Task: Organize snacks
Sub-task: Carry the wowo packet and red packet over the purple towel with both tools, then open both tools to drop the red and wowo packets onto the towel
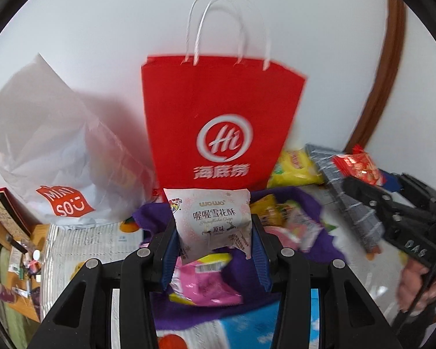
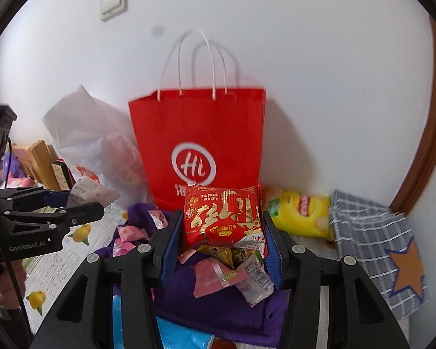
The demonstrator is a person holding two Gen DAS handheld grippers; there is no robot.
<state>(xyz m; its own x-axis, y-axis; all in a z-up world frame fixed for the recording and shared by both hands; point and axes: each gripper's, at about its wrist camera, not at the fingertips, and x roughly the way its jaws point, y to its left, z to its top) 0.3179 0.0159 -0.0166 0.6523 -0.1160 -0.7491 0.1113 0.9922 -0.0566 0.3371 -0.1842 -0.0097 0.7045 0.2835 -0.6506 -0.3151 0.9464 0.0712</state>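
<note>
The left gripper [image 1: 213,250] has its fingers clamped on one white snack packet [image 1: 212,221], held at frame centre. The right gripper [image 2: 218,247] has its fingers clamped on one red snack packet [image 2: 223,215], also at frame centre.

Directly behind both packets stands one red paper bag [image 1: 218,110] with white handles, upright against the wall [image 1: 101,14]. To its left leans one white plastic bag [image 1: 52,151]; to its right lies one yellow snack bag [image 2: 302,212], then one grey checked cloth [image 2: 369,232] with an orange star.

Below the fingers, one purple cloth [image 2: 218,308] carries a loose pile of small wrapped sweets [image 2: 232,273], pink, yellow and green; the count cannot be told. One blue packet [image 2: 183,337] lies at the lower edge.

The worktop [image 2: 81,250] has a pale cover printed with oranges. A wall switch [image 2: 113,1] sits upper left; a brown wooden frame [image 2: 433,145] curves along the right edge.
</note>
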